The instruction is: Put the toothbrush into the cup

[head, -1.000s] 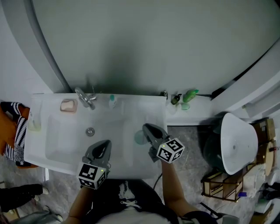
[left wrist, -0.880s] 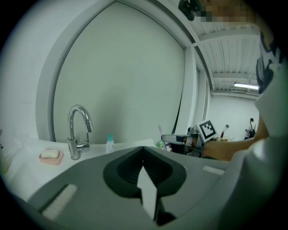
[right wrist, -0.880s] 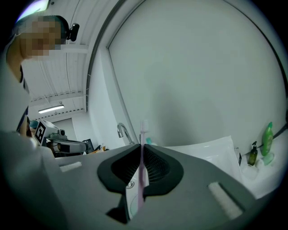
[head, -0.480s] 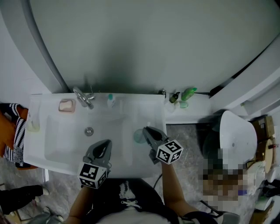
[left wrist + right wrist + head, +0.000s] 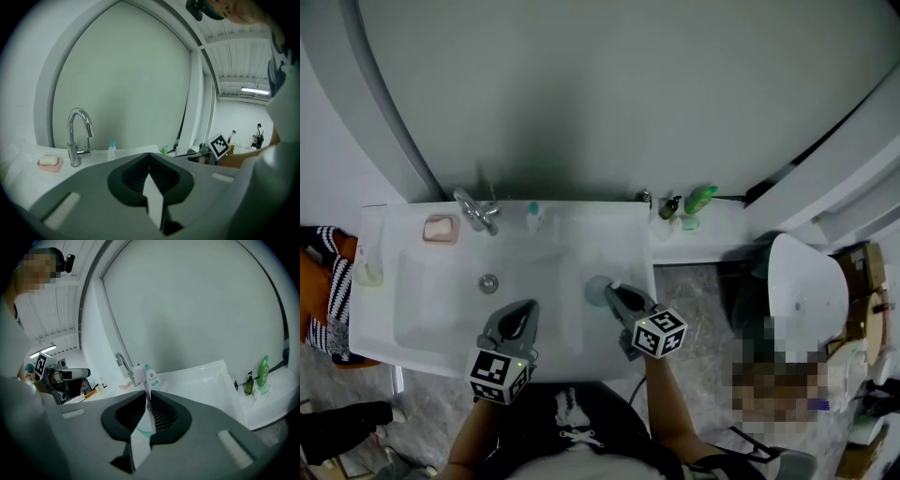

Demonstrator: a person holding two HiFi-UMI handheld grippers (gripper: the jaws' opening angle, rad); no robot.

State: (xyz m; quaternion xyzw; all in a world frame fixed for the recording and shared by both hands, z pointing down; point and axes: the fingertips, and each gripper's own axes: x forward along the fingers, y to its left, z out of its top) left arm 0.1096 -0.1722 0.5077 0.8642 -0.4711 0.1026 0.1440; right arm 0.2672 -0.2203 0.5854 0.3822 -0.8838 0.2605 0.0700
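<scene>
Toothbrush stands upright, pinched between the right fingers, which have just eased slightly wider. Its bristle head pokes past their tips. Left fingers are closed, empty. Just beyond the right tips, the cup sits on the sink's right side.

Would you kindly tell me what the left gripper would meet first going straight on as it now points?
Likely the sink, at its back rim just right of the teal-capped bottle; the faucet stands further left. Depth is unclear: the left gripper might touch the basin sooner.
</scene>
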